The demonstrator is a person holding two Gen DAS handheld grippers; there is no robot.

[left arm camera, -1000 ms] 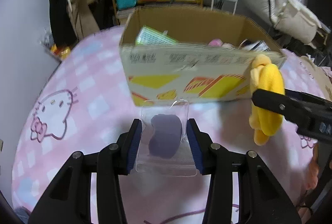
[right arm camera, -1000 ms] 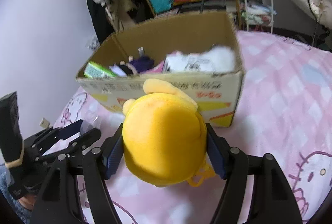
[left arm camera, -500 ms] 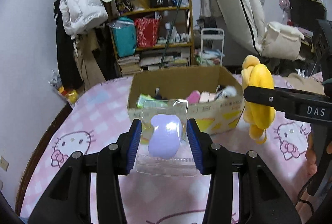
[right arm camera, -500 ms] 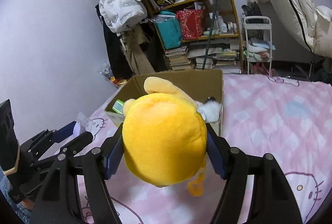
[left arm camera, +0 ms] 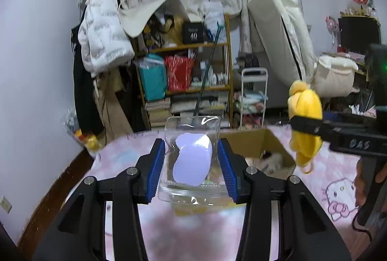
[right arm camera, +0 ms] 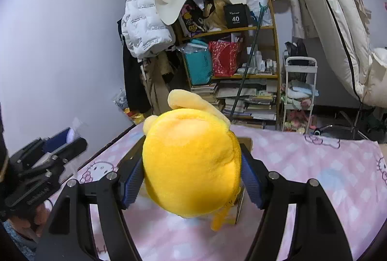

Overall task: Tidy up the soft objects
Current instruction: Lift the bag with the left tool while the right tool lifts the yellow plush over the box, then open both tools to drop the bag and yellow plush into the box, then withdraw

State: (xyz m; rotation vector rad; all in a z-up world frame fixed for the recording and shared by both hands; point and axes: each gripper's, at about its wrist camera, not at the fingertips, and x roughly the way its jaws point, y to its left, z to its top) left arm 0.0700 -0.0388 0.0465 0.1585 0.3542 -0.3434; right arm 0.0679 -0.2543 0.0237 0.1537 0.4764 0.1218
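My left gripper [left arm camera: 192, 164] is shut on a clear plastic pouch [left arm camera: 191, 190] that holds a pale purple soft pad [left arm camera: 193, 161]. It hangs above the pink bed. Behind and below it stands an open cardboard box [left arm camera: 271, 140] with soft items inside. My right gripper [right arm camera: 191, 173] is shut on a round yellow plush toy [right arm camera: 191, 164], which hides most of the box [right arm camera: 245, 141] in the right wrist view. In the left wrist view the same plush [left arm camera: 306, 115] hangs at the right, clamped by a black finger [left arm camera: 314, 126]. The left gripper [right arm camera: 48, 152] shows at the left edge of the right wrist view.
A pink checked bedcover [right arm camera: 314, 176] with cat prints lies below. Beyond the bed stand a cluttered wooden shelf [left arm camera: 193, 81], a white puffer jacket [left arm camera: 104, 40], a small white trolley [right arm camera: 300, 96] and an upright cream mattress [left arm camera: 283, 31]. A hand [left arm camera: 372, 178] grips the right tool.
Both grippers rose and tilted upward with their loads. The box dropped lower and smaller in both views, and the shelf and curtain came into sight.
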